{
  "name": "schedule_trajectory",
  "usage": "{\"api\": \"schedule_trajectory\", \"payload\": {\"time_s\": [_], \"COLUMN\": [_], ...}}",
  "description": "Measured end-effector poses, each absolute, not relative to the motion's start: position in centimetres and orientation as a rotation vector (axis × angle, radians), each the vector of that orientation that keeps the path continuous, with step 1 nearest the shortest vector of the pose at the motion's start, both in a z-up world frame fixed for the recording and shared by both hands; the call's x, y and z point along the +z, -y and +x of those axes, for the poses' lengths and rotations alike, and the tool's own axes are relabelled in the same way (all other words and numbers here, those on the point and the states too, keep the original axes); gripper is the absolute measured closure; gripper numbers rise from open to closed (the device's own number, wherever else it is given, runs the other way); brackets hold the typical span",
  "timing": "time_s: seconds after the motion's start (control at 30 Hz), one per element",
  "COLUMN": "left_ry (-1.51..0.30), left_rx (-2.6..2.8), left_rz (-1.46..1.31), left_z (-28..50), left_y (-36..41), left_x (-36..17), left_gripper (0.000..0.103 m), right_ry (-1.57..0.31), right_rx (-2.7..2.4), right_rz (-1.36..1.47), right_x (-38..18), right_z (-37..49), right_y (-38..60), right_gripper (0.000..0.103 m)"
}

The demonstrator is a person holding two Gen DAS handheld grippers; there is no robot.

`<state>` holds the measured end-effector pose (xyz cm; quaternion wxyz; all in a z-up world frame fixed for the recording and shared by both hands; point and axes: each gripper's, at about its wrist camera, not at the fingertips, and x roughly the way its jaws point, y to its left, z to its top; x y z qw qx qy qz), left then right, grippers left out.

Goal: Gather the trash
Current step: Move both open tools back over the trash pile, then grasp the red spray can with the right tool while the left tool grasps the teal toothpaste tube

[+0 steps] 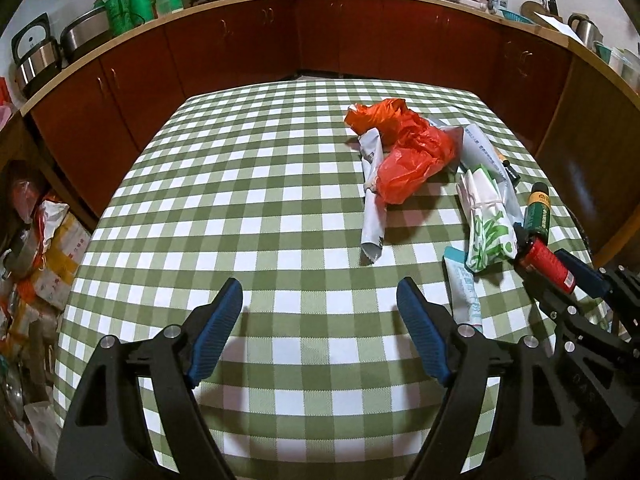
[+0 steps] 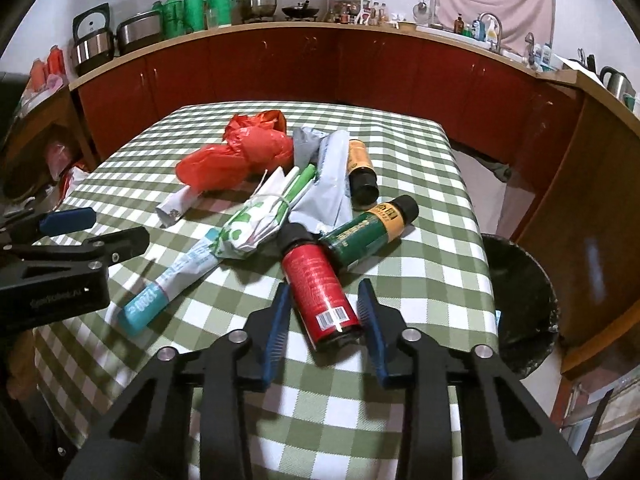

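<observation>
My right claw (image 2: pixel 322 320) straddles the red can (image 2: pixel 320 292) at the near right of the surface (image 2: pixel 400 420), not yet pinching, so I should squeeze mid-body, while my left claw (image 1: pixel 320 320) hangs spread and empty.

Trash pile (image 2: pixel 280 200) lies on table (image 2: pixel 440 280), bin (image 2: pixel 524 304) right.

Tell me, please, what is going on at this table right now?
A person is clearing trash off the checked table. The right tongs straddle the red spray can, jaws not yet closed on it. The left tongs hover open and empty. The orange plastic bag, green can and black bin wait nearby.
</observation>
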<state>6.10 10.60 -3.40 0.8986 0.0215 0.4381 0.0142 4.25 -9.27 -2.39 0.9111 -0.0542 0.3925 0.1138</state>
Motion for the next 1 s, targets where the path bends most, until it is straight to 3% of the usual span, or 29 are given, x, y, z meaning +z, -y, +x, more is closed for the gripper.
{"api": "schedule_trajectory", "payload": {"time_s": [0.17,0.57,0.77,0.87,0.9,0.97,1.0], "left_ry": [-0.896,-0.875,-0.882,-0.882,-0.881,-0.877,-0.875], "left_rx": [0.02,-0.01,-0.004,-0.004,-0.006,-0.012,-0.016], "left_rz": [0.044,0.063,0.065,0.064,0.062,0.058,0.056], "left_z": [5.8,4.4,4.0,3.8,3.7,3.6,3.5], "left_y": [-10.2,-8.0,-8.0,-8.0,-8.0,-7.9,-7.8], "left_x": [-3.0,-2.2,-2.4,-2.4,-2.3,-2.1,-2.1], "left_gripper": [0.025,0.025,0.025,0.025,0.025,0.025,0.024], "right_ry": [-0.794,-0.807,-0.798,-0.797,-0.797,-0.796,-0.794], "right_rx": [0.239,0.239,0.245,0.245,0.244,0.241,0.242], "right_rz": [-0.12,-0.051,-0.052,-0.054,-0.053,-0.058,-0.059], "right_x": [-2.4,-2.4,-2.1,-2.1,-2.1,-2.2,-2.2], "right_z": [3.3,1.9,2.3,2.6,2.8,2.8,2.8], "right_y": [9.2,11.5,11.2,11.0,11.1,11.0,11.0], "right_gripper": [0.076,0.076,0.063,0.063,0.063,0.078,0.078]}}
